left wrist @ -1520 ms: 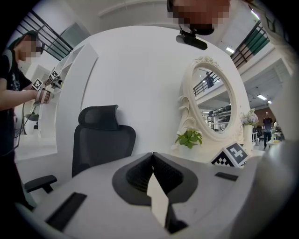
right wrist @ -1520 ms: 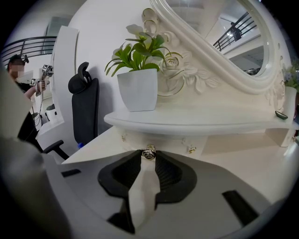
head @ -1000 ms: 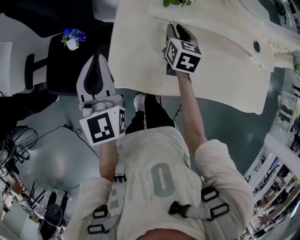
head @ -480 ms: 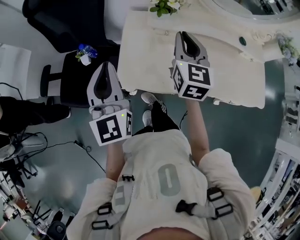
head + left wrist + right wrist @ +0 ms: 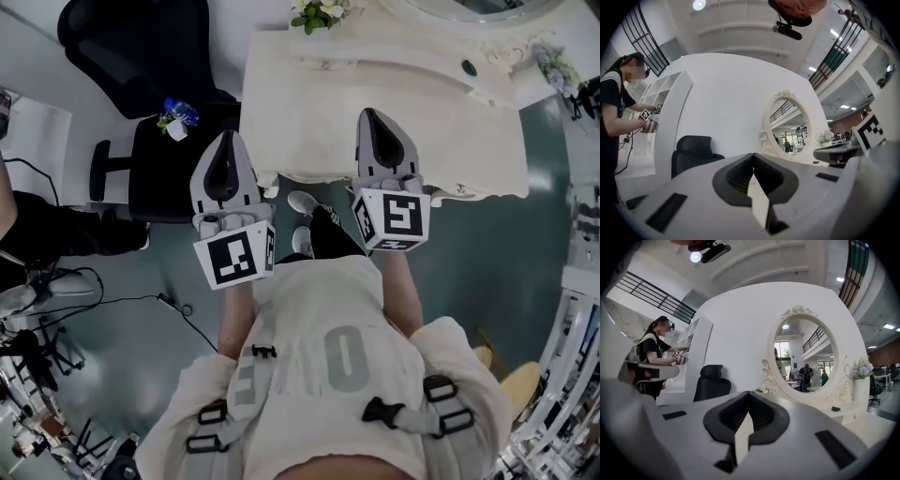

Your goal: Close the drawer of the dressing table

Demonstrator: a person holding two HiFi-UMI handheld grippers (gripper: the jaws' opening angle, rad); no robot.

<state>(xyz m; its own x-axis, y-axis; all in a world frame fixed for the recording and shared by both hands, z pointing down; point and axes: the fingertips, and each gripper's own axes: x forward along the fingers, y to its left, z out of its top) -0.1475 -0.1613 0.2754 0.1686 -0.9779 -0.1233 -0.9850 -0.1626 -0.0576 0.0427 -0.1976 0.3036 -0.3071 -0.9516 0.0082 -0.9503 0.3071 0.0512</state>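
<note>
Left gripper [image 5: 225, 137] and right gripper [image 5: 371, 114]: grey matte shells, ribbed black pads. Both pairs of jaws are pressed together with nothing between. At 12 o'clock stands the cream dressing table [image 5: 450, 103], with a smooth top and a scalloped front edge. Its drawer cannot be made out from above. The glass of the oval, carved-framed mirror [image 5: 806, 352] is shown in the gripper views only.

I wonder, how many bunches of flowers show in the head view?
3: white flowers at the back of the dressing table, a second bunch at its right end, and blue flowers on the black seat to its left. Others may be hidden.
</note>
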